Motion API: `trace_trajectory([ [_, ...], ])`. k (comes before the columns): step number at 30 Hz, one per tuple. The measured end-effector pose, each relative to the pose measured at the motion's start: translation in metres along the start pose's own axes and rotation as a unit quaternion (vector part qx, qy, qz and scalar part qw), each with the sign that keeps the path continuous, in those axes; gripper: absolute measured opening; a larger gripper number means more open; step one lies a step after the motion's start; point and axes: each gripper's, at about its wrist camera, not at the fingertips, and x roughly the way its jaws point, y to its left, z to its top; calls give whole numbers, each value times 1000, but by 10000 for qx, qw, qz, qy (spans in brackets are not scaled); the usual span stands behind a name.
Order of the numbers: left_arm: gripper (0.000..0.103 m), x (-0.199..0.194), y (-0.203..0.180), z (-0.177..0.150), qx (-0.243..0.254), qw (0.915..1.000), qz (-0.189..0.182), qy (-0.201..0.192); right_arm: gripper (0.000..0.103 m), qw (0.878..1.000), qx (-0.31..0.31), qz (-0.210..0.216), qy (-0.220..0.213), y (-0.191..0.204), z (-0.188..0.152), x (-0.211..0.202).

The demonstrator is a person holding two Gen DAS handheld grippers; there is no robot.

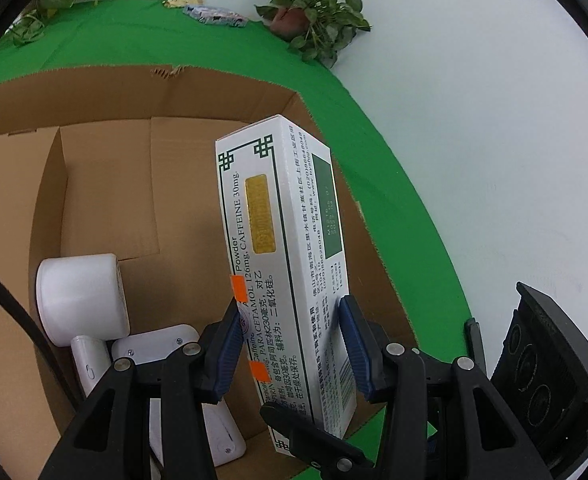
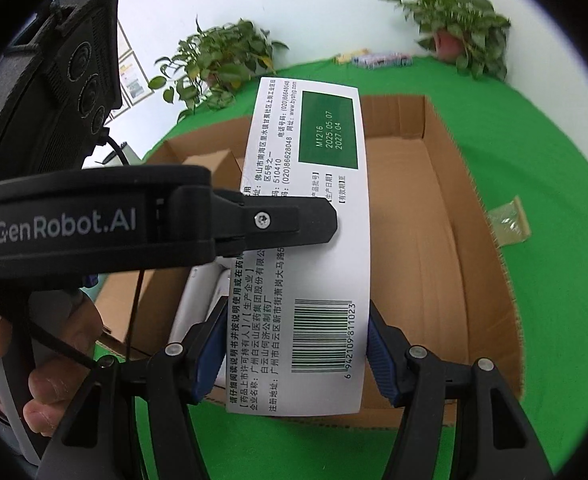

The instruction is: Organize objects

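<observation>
A white medicine box (image 1: 282, 248) with green trim is held over the open cardboard box (image 1: 106, 184). My left gripper (image 1: 294, 344) is shut on the medicine box near its lower end. My right gripper (image 2: 297, 348) is shut on the same medicine box (image 2: 321, 216) at its barcode end. In the right wrist view the left gripper's finger (image 2: 286, 222) lies across the box's side. A white hand-held device (image 1: 82, 296) lies in the cardboard box's near left corner. The right gripper's body (image 1: 545, 364) shows at the right edge of the left wrist view.
The cardboard box (image 2: 425, 216) sits on a green cloth (image 2: 533, 152). A small clear packet (image 2: 507, 220) lies on the cloth right of the box. Potted plants (image 2: 457, 24) and some flat packets (image 1: 214, 14) stand at the far edge by the white wall.
</observation>
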Motion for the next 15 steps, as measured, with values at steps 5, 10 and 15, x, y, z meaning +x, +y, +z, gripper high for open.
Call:
trace_trajectory([
  [5,45,25,22,0,-209,9994,-102,269,61,9993,43,-53,367,-9,-2,23],
  [10,45,45,42,-3,-400,9979,-93,492,62,9974,165,-56,705,-9,-16,36],
  [15,47,48,49,-1,-462,9974,-75,540,62,9967,213,-61,778,-6,-20,40],
])
